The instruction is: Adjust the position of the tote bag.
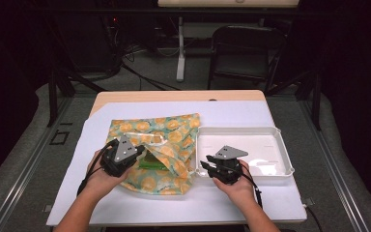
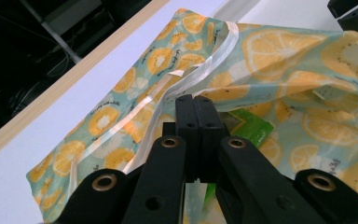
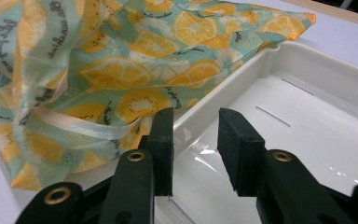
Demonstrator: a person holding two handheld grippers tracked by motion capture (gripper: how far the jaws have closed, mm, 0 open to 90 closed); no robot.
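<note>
We take the white tray (image 1: 270, 133) as our reference and work from left to right. Farthest left of it, on the white sheet (image 1: 77, 159) that covers the wooden table (image 1: 174, 95), we find the left gripper (image 1: 125, 162) in the person's left hand (image 1: 99, 181). In the left gripper view its jaws stand pressed together, and the cream ribbon (image 2: 186, 79) at the mouth of the bag runs right up to their tips; we cannot tell whether ribbon or fabric is pinched between them. The bag itself, a teal fabric bag (image 1: 174, 130) printed with orange slices, lies flat on the sheet just left of the tray, with its right edge touching the tray's left wall and draped slightly over the near corner in the right gripper view. A green packet (image 1: 150, 164) shows inside the open mouth of the bag, well to the left of the tray. At the tray's near left corner we note the right gripper (image 1: 207, 166), held in the right hand (image 1: 239, 186). Its jaws stand partly open, nothing between them, poised above the tray's floor just inside its left wall.
</note>
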